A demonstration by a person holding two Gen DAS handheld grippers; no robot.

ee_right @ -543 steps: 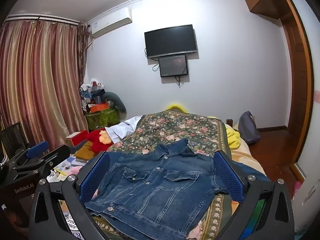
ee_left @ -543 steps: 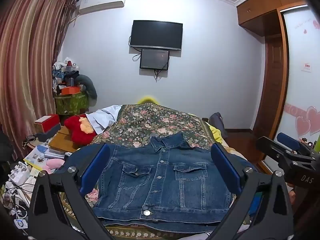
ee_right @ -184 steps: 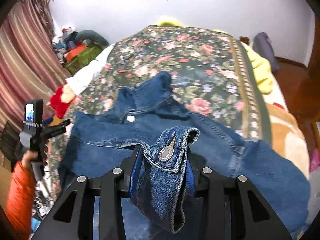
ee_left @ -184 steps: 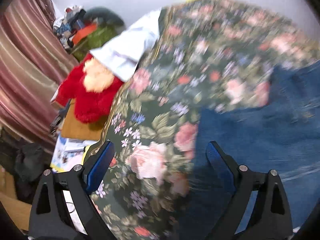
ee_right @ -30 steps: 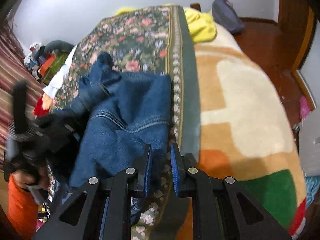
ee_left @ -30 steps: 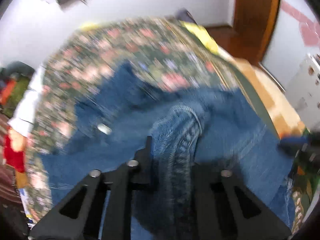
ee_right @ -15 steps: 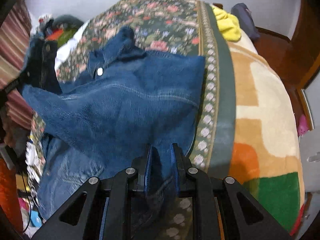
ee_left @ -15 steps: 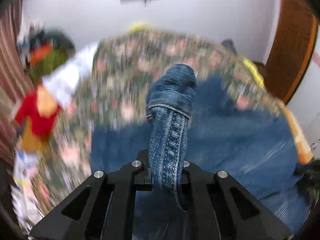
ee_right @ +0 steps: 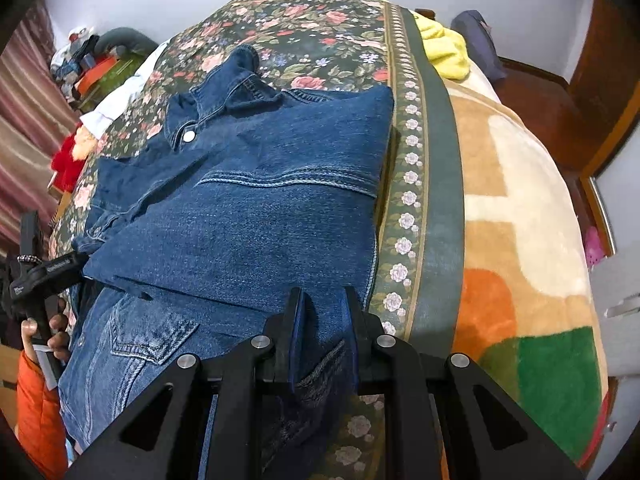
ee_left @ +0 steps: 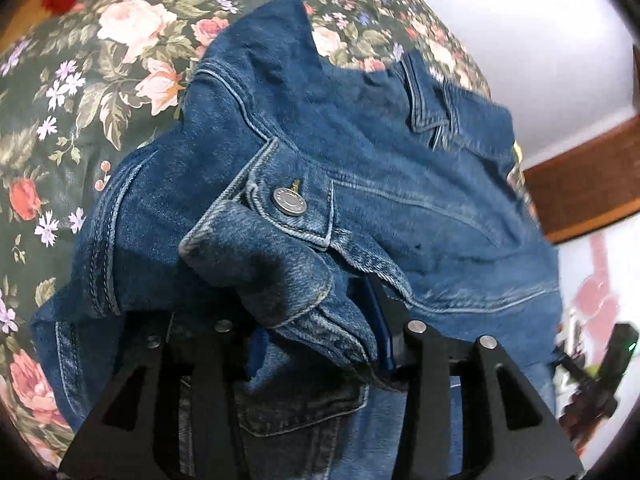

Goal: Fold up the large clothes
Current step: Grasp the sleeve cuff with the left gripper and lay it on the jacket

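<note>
Denim jacket (ee_right: pixel 256 200): dark blue, contrast stitching, metal snap buttons. Lies on the bed, partly folded: one side panel is turned over the body, its back face up, with a horizontal double-stitched seam across it. Collar (ee_right: pixel 224 88) points toward the far end of the bed, one snap visible below it. Chest pocket exposed at the near left. Sleeve cuff (ee_left: pixel 280 240) with button is bunched and raised above the body.

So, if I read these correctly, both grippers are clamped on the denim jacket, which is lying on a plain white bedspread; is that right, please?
Not quite: the bedspread is dark green with a floral print, not plain white, as the right wrist view shows. The rest holds: the left gripper and right gripper both have their jaws shut on the denim jacket.
</note>
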